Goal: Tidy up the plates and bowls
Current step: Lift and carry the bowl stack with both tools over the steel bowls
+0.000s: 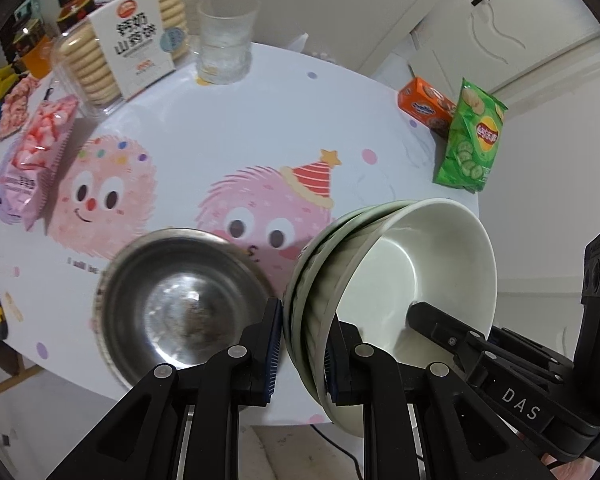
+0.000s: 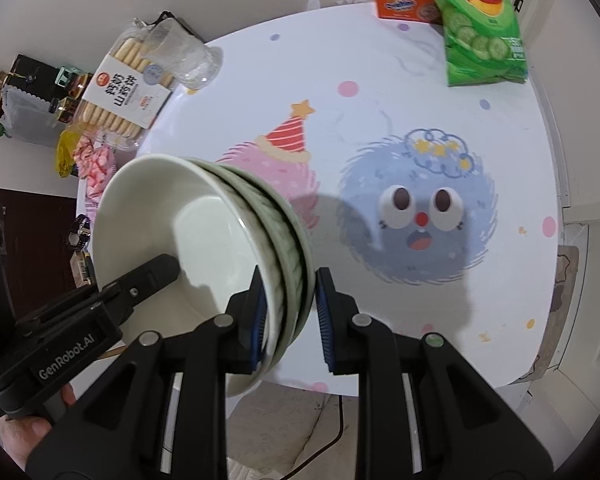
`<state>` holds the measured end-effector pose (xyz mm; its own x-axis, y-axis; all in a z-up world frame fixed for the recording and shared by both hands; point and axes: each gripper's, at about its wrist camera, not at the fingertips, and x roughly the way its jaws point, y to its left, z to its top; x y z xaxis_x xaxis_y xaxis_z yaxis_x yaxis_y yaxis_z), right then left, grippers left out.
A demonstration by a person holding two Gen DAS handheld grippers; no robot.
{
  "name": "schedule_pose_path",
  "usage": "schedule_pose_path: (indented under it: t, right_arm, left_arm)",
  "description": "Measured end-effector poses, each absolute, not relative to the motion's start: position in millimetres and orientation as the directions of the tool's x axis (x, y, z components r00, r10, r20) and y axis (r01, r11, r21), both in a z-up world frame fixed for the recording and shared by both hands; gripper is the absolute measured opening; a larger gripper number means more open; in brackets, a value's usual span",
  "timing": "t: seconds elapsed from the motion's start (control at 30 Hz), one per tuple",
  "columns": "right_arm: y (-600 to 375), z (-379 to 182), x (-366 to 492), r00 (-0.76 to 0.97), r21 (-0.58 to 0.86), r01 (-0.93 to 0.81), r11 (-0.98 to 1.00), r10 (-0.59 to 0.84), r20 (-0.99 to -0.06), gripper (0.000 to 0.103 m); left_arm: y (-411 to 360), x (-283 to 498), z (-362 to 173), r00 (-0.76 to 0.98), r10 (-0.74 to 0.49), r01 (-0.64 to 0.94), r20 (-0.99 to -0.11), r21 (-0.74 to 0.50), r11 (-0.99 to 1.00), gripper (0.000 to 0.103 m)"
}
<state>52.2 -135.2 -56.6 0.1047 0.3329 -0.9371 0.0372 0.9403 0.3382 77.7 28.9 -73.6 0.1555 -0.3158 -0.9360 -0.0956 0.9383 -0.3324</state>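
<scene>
A stack of ceramic bowls [image 1: 420,256], a white one nested in green-patterned ones, hangs tilted above the table's near edge. My left gripper [image 1: 302,356] is shut on the stack's left rim, one finger inside the white bowl and one outside. My right gripper [image 2: 290,316] is shut on the opposite rim of the same stack [image 2: 172,208], and its inner finger [image 1: 420,312] shows in the left wrist view. The left gripper's inner finger [image 2: 160,268] shows in the right wrist view. A steel bowl [image 1: 184,308] sits on the table to the left of the stack.
The round table [image 1: 260,120] has a cartoon-printed cloth. At its far side stand a cookie box [image 1: 128,44], a glass cup [image 1: 226,36], a pink marshmallow bag [image 1: 36,160], an orange biscuit box [image 1: 424,104] and a green chips bag [image 1: 472,136].
</scene>
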Motion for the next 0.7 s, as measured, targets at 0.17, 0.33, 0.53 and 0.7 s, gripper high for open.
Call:
schedule_pose_path:
  t: [0.17, 0.33, 0.53, 0.7]
  right_arm:
    - [-103.0, -56.4, 48.1, 0.099, 0.347, 0.026, 0.937, 0.343, -0.934, 0.026]
    - [-76.2, -61.7, 43.4, 0.083, 0.349, 0.021, 0.937, 0.347, -0.934, 0.026]
    - [-50.2, -72.5, 40.1, 0.073, 0.353, 0.031, 0.935, 0.350, -0.934, 0.026]
    - [-35.5, -84.1, 36.2, 0.057, 0.347, 0.041, 0.937, 0.344, -0.937, 0.026]
  left_arm:
    - [59.8, 71.8, -74.0, 0.154, -0.309, -0.111, -0.939, -0.327, 0.939, 0.018]
    - [87.3, 67.3, -79.0, 0.151, -0.301, -0.124, -0.942, -0.320, 0.939, 0.018]
    - [110.4, 61.7, -93.0, 0.138, -0.297, -0.133, -0.945, -0.315, 0.940, 0.018]
    - [123.5, 59.0, -109.2, 0.119, -0.298, -0.133, -0.947, -0.312, 0.941, 0.018]
